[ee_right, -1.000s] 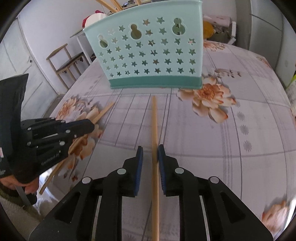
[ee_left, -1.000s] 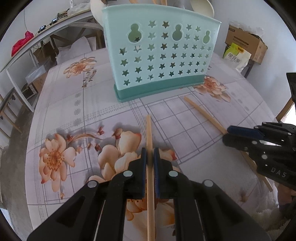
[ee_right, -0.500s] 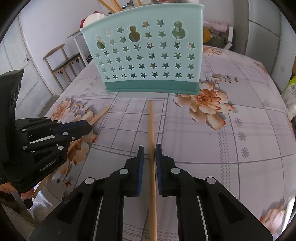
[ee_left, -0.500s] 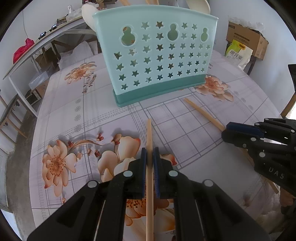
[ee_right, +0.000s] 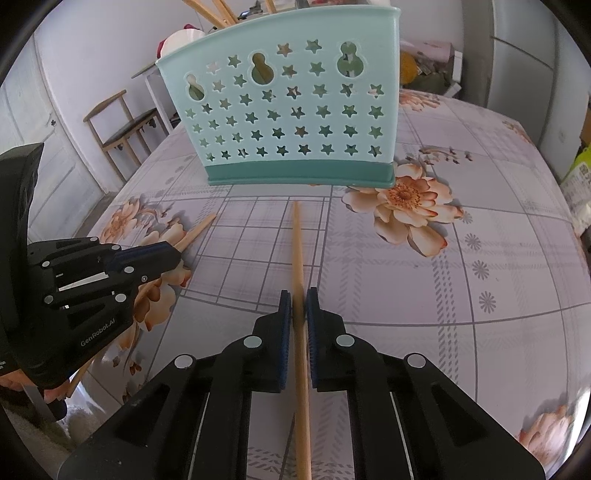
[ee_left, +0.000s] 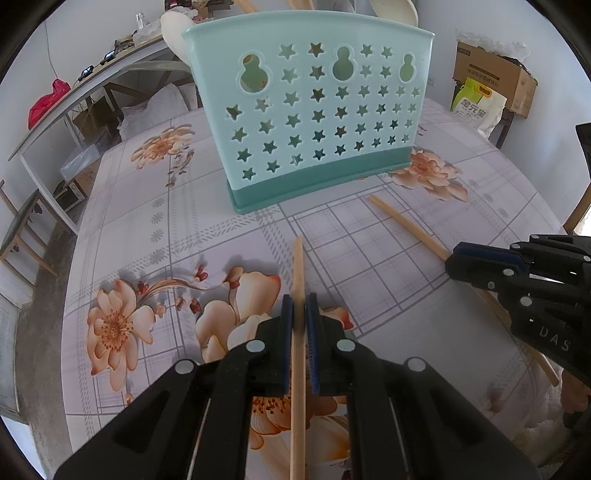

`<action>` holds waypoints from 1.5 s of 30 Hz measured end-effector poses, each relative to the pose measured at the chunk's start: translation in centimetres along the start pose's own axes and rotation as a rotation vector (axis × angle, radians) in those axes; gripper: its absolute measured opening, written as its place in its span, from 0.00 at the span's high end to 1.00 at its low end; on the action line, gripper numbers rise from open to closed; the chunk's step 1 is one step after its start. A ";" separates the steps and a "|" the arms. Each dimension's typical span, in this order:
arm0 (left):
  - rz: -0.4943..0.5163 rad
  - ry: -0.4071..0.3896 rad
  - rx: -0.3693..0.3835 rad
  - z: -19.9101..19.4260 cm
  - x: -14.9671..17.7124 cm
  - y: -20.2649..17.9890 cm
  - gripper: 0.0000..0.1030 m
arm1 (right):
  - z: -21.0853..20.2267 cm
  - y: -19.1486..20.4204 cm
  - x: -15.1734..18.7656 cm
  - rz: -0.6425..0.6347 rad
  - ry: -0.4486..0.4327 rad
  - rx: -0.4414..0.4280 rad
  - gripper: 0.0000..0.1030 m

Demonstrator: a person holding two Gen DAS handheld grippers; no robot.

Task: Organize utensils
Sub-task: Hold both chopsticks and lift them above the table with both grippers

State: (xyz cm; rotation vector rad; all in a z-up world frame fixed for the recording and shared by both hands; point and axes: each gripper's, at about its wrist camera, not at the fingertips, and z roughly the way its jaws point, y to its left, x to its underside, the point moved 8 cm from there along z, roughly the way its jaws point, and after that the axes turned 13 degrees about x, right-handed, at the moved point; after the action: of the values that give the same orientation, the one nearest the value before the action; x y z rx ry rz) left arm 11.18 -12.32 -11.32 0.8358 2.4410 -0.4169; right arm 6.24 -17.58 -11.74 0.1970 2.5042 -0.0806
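Note:
A mint-green utensil holder (ee_left: 314, 122) with star-shaped holes stands upright on the flowered tablecloth, and is also seen in the right wrist view (ee_right: 291, 122). My left gripper (ee_left: 298, 306) is shut on a wooden chopstick (ee_left: 298, 266) that points toward the holder. My right gripper (ee_right: 297, 301) has its jaws closing, and the pads touch a second wooden chopstick (ee_right: 297, 243) between them. Each gripper shows in the other's view: the right gripper (ee_left: 458, 258) low at the right, the left gripper (ee_right: 173, 254) low at the left. Both chopstick tips stop short of the holder's base.
Chopsticks (ee_right: 210, 11) and a white spoon (ee_left: 177, 33) stick out of the holder. A wooden chair (ee_right: 118, 122) stands beyond the table's left edge. A cardboard box (ee_left: 491, 81) and a bag (ee_left: 476, 107) sit at the far right. A long bench (ee_left: 92, 85) runs along the left wall.
The right gripper's jaws have drawn in from a clear gap until they touch the chopstick. The left gripper has kept its grip and its place.

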 end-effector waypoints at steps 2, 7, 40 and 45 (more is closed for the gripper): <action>0.000 0.000 0.000 0.0 0.0 0.0 0.93 | 0.0 0.0 0.0 0.000 -0.001 0.001 0.93; -0.001 0.000 0.000 0.0 0.0 0.0 0.93 | 0.0 0.0 0.0 0.001 0.000 0.001 0.93; 0.005 0.002 -0.009 0.0 0.0 0.0 0.93 | 0.0 -0.3 -0.2 0.016 -0.005 -0.001 0.95; 0.013 0.010 -0.024 0.0 -0.2 0.0 0.93 | -0.1 -1.3 0.0 0.030 -0.011 0.019 0.95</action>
State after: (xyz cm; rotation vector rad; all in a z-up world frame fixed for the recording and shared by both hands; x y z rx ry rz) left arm 11.32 -12.42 -11.27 0.8450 2.4432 -0.3788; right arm 5.93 -18.82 -11.63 0.2415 2.4894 -0.0930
